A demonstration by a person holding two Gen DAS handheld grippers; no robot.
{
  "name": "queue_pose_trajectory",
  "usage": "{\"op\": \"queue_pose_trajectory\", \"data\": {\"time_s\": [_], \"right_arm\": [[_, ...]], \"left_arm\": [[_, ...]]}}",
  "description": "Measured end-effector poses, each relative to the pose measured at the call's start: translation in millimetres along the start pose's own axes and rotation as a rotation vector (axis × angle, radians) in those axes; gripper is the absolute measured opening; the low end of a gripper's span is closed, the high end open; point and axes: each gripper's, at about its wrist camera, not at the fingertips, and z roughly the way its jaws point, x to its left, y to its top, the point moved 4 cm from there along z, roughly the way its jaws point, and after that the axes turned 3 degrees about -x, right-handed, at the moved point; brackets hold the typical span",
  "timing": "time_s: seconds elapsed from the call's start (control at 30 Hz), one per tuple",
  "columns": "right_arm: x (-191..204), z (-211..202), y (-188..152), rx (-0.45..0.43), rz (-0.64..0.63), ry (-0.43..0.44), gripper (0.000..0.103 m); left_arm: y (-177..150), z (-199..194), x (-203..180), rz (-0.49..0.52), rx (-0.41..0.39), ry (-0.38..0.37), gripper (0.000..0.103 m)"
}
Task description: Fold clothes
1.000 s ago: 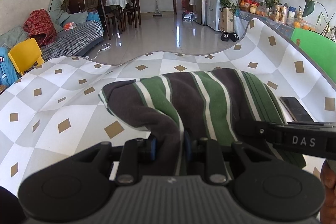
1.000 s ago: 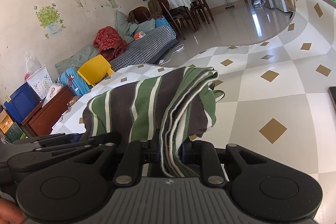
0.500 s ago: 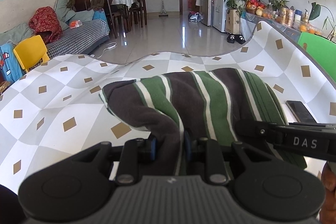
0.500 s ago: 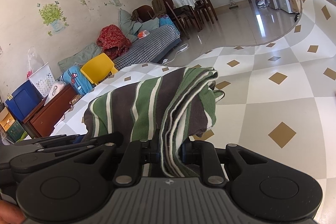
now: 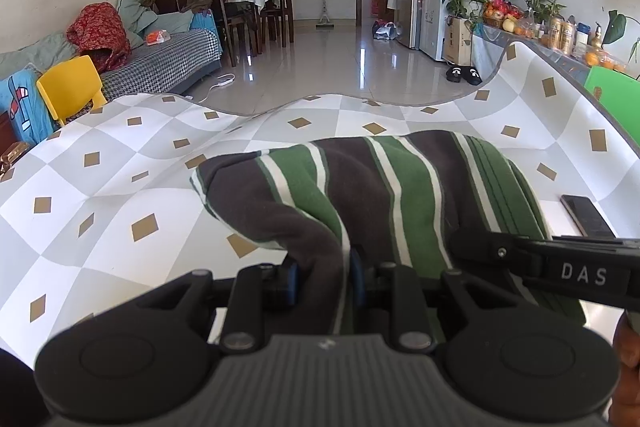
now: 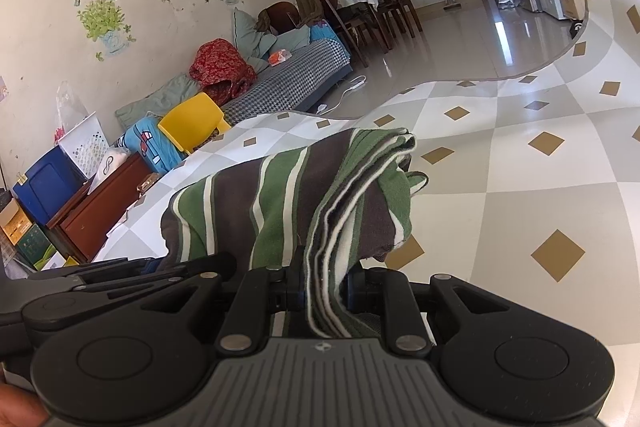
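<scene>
A: Left wrist view first: a living room with a sofa [image 5: 160,67] behind, and a checked tabletop [image 5: 120,195] carrying a dark phone [image 5: 586,215] at its right.

B: And the striped garment [image 5: 380,195]?

A: Bunched on the tabletop; the left gripper [image 5: 322,279] has its fingers [image 5: 289,277] narrowed on a fold of it.

B: Right wrist view?

A: Same tabletop [image 6: 540,187], a yellow chair [image 6: 192,123] beyond. The right gripper [image 6: 324,291] pinches layered edges of the striped garment [image 6: 300,195], which looks lifted, perhaps partly.
</scene>
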Motion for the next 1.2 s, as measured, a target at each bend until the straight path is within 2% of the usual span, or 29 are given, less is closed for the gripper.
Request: {"op": "queue_pose_trajectory", "data": {"time_s": [1.2], "right_arm": [[16, 21, 1, 0.01, -0.016, 0.05, 0.018]], "left_arm": [[1, -5, 21, -0.029, -0.009, 0.066, 0.023]]}}
